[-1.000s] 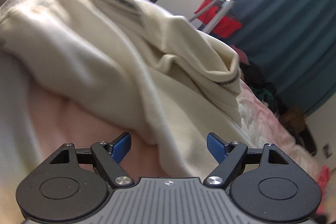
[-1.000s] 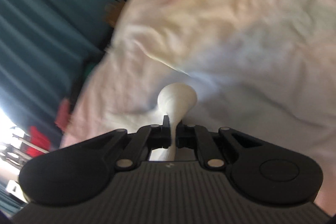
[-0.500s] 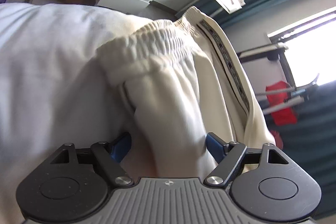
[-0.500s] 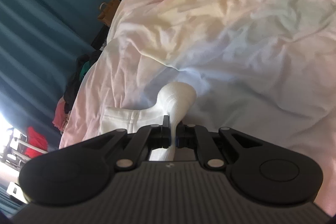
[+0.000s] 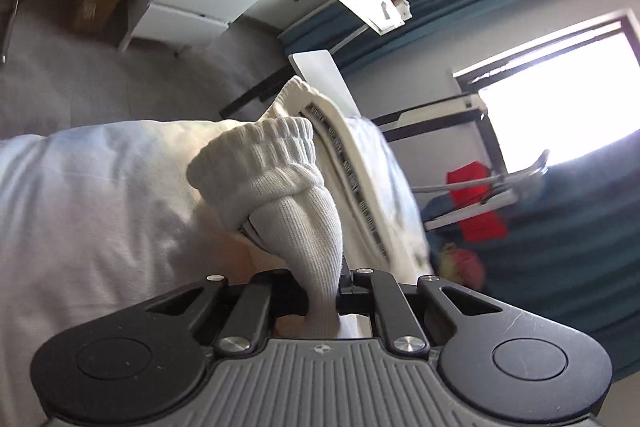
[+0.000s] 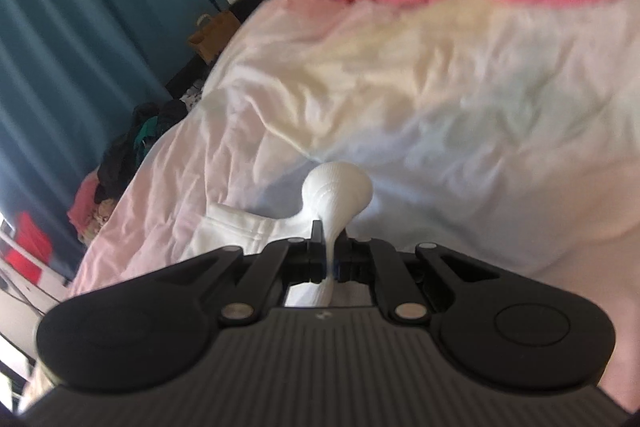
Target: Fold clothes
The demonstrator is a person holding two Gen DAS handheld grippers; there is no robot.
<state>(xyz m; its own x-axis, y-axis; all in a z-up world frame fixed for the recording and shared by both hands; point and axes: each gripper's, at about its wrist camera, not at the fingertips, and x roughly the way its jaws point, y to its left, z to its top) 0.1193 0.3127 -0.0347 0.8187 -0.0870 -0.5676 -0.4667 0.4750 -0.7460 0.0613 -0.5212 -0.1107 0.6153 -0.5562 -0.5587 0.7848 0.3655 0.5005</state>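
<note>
Bedroom, rumpled pale bedsheet point(image 5: 92, 195) under everything. Left wrist view: left gripper point(image 5: 326, 281) pinched on ribbed cuff point(image 5: 276, 167) of cream garment point(image 5: 360, 179), bunched thick; risk is knit creeping out when pulled. Right wrist view: right gripper point(image 6: 330, 259) clamped on thin white fold point(image 6: 340, 191) above the sheet; uneven tension could skew the fold.

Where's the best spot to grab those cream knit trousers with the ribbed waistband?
At the ribbed elastic waistband, coming from its open edge along the bed. It is thick and bunched, so it fills the jaws and likely won't slip. The left gripper is shut on the cream knit trousers just below it.
</note>
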